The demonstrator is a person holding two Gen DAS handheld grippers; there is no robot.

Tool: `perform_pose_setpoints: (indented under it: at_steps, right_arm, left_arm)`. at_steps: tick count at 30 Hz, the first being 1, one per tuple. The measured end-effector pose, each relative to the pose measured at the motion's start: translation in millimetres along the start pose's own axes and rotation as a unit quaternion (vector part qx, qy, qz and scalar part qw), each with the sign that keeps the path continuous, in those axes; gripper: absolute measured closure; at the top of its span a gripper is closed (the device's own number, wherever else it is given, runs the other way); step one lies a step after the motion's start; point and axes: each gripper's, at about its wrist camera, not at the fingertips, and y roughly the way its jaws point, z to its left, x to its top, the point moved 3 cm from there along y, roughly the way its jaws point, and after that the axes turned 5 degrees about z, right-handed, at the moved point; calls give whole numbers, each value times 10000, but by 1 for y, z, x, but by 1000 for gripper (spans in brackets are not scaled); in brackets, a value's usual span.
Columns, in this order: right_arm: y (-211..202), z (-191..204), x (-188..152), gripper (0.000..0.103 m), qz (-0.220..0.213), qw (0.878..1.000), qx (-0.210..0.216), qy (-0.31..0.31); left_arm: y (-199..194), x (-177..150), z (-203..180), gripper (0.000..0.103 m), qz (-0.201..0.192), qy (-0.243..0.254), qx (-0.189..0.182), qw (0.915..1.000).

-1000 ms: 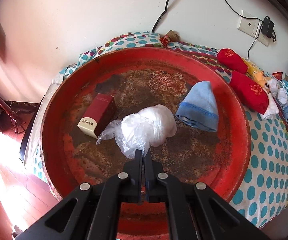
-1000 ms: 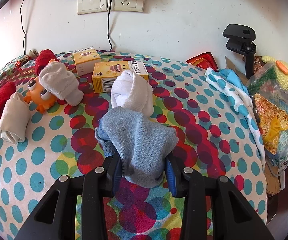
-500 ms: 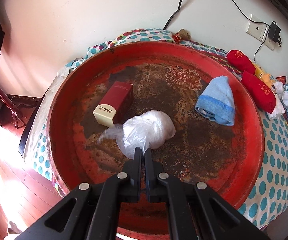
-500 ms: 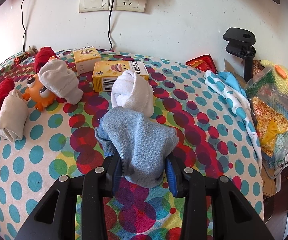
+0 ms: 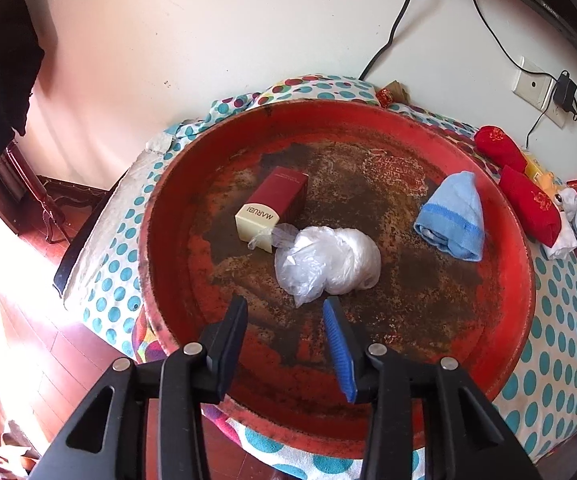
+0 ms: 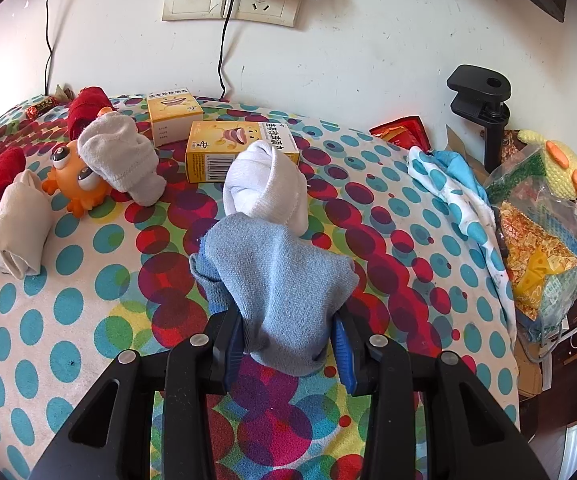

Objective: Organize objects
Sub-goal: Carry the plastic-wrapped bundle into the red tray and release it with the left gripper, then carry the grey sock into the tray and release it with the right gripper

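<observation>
- "MARUBI" is printed on the cream end of a dark red box (image 5: pixel 274 204) lying in the round red tray (image 5: pixel 516 320).
- Chinese characters are printed on two yellow boxes (image 6: pixel 224 148) near the wall in the right wrist view; they are too small to be read reliably, though a barcode is seen on the nearer one.
- The left gripper (image 5: pixel 286 308) is held over the tray's near side, its jaws opening; nothing is pinched between them, and a crumpled clear plastic bag (image 5: pixel 328 266) lies just beyond their tips, touching the dark red box.
- A light blue rolled sock (image 5: pixel 452 216) with a darker stripe rests on the tray's right part, apart from the bag.
- The right gripper (image 6: pixel 286 340) has its jaws pressed on a grey-blue sock bundle (image 6: pixel 280 284), which is held over the dotted bench cover (image 6: pixel 68 308).
- Only the left wrist view shows the tray and its contents.
- Only the right wrist view shows a white sock roll (image 6: pixel 266 184) just behind the held bundle, an orange toy (image 6: pixel 74 176) with a grey sock (image 6: pixel 122 158) draped on it, a beige roll (image 6: pixel 14 228), a black clamp (image 6: pixel 482 108) and a bag of snacks (image 6: pixel 540 236).
</observation>
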Motion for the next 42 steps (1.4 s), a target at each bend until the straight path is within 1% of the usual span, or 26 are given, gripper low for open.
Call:
perform_pose_setpoints:
  at_steps: [2,4,6,8,9,11,13,16,19,23,26,30,33,42]
  right_arm:
    - [-2,2,0,68,12,9999,-119,12]
    - [-7,4,-2,69,40,9998,-99,151]
    - [-17,7,-4,69,-5,9995,-66,294]
    - [-30,11,-5,69,-65,9992,62,385]
    - [-37,15,-6,69,-114,9992,78,369]
    - [-53,26,-6,69,-213,9990,244,317]
    - [-69,40,-6,69,-317,9984,380,257]
    - [-91,68,-3,69,-448,9965,702,102]
    - [-108,107,-1,69,-520,9931,1043,-135]
    - [-126,162,-1,69,-545,9861,1491,-490]
    - [-138,200,0,69,-546,9792,1806,-744]
    - [-154,243,-1,69,-565,9706,2068,-1090]
    - [-162,270,-3,69,-556,9653,2183,-1318]
    - [-168,331,-11,69,-393,9529,2432,-1771]
  left_arm:
    - [-4,-2,1,59,-62,-2,122,9999]
    - [-10,-6,2,58,-151,35,253,9996]
    - [-15,-8,2,55,-236,95,354,9990]
    - [-18,-9,1,54,-294,100,380,9988]
    - [-20,-9,2,53,-348,78,355,9987]
    - [-23,-11,2,53,-407,43,287,9988]
    - [-23,-12,4,51,-377,7,209,9991]
    - [-20,-14,6,51,-278,-9,217,9994]
    - [-22,-14,9,51,-289,-22,240,9993]
    - [-28,-14,13,51,-369,-107,212,9990]
    - [-29,-14,16,51,-354,-132,245,9990]
    - [-31,-13,19,51,-388,-172,267,9987]
    - [-33,-13,22,51,-392,-204,290,9986]
    - [-38,-11,35,51,-410,-358,307,9980]
